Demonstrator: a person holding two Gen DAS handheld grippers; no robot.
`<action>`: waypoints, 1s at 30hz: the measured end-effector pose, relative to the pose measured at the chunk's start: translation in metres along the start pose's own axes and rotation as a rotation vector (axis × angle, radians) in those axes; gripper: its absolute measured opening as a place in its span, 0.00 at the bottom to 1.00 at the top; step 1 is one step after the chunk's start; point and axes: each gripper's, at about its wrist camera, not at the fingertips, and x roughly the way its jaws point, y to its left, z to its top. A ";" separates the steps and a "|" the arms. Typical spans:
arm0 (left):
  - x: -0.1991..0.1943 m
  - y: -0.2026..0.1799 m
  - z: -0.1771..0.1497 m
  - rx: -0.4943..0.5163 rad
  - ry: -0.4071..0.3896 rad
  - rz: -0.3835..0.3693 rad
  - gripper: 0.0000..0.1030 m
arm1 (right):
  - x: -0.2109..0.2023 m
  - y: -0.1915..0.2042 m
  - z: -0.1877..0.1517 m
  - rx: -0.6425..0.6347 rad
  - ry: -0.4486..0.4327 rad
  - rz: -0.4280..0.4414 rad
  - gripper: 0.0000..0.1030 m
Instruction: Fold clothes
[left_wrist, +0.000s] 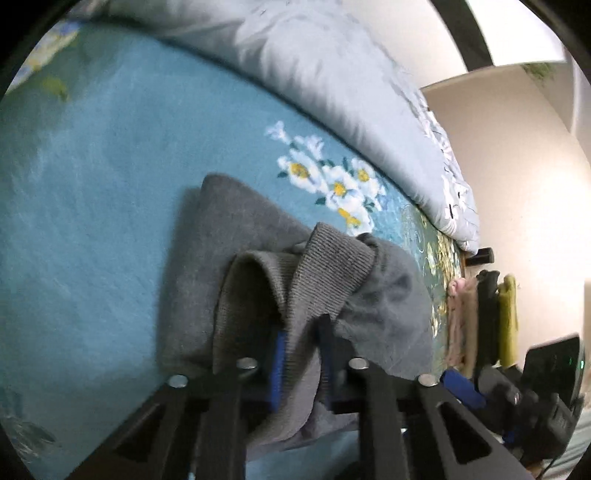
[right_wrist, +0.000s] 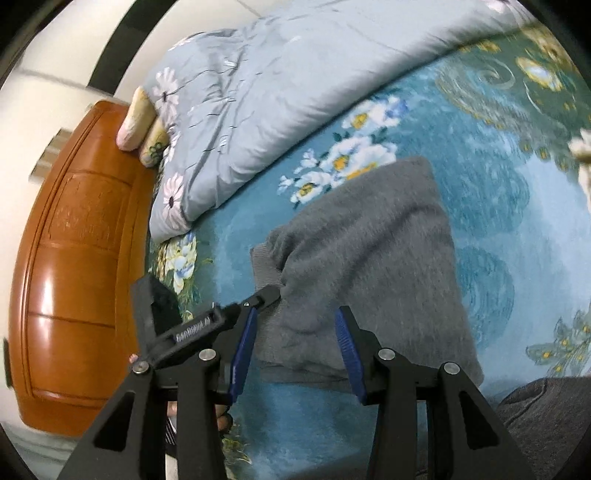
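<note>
My L gripper (left_wrist: 301, 354) is clamped on the grey sweater (right_wrist: 373, 258) cuff; R gripper (right_wrist: 293, 350) spread apart over its near edge on the bed (left_wrist: 92, 221).

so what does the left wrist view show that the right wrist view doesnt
Only the left wrist view: the left gripper, jaws shut on the grey sweater's ribbed edge, and folded clothes stacked at the bed's far edge. Only the right wrist view: the wooden headboard, pillows, the open right gripper. Both: sweater, floral blanket, grey duvet.
</note>
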 end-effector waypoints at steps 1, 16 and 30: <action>-0.006 -0.001 -0.001 0.002 -0.015 -0.010 0.14 | 0.001 -0.001 0.000 0.011 0.002 0.003 0.44; -0.052 0.043 -0.010 -0.054 -0.063 0.081 0.17 | 0.017 -0.001 0.007 0.009 0.068 -0.039 0.44; -0.026 0.027 -0.021 0.045 0.026 0.128 0.28 | 0.055 -0.028 0.039 0.101 0.129 -0.174 0.44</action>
